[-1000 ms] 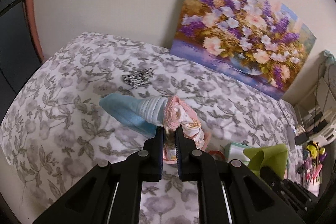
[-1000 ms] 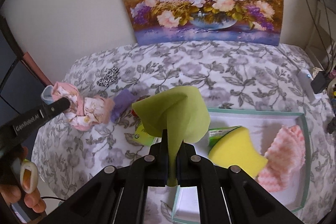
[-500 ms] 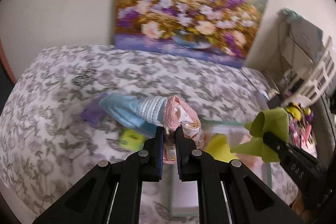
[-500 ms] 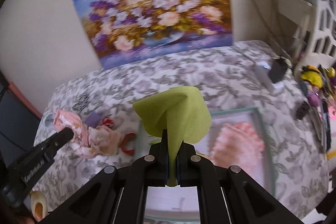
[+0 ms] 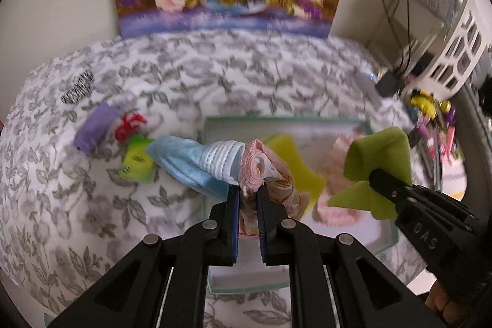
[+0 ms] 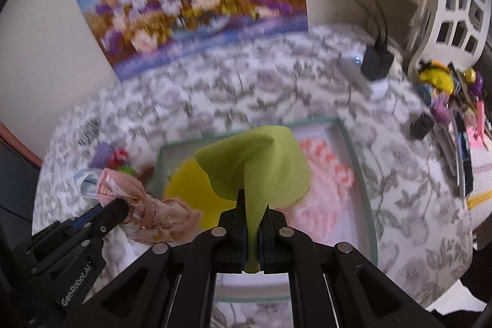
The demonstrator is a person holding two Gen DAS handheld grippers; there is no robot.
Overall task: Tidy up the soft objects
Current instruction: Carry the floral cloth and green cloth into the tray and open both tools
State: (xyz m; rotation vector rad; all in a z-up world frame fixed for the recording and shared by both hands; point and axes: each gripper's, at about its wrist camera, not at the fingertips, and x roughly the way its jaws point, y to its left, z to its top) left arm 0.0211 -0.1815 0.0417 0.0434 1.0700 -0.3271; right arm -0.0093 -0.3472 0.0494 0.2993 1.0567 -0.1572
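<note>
Above the teal-rimmed tray point(image 5: 363, 122), left tongs point(image 5: 247, 195) pinch a pink-and-blue cloth bundle point(image 5: 246, 165); right tongs point(image 6: 252, 206) pinch a green cloth point(image 6: 261, 162). Advice: lower each fully inside the rim before letting go.

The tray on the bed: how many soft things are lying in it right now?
2 in the tray: a yellow sponge at its left and a pink ruffled cloth at its right. The held cloths hide part of it, so more may be hidden.
</note>
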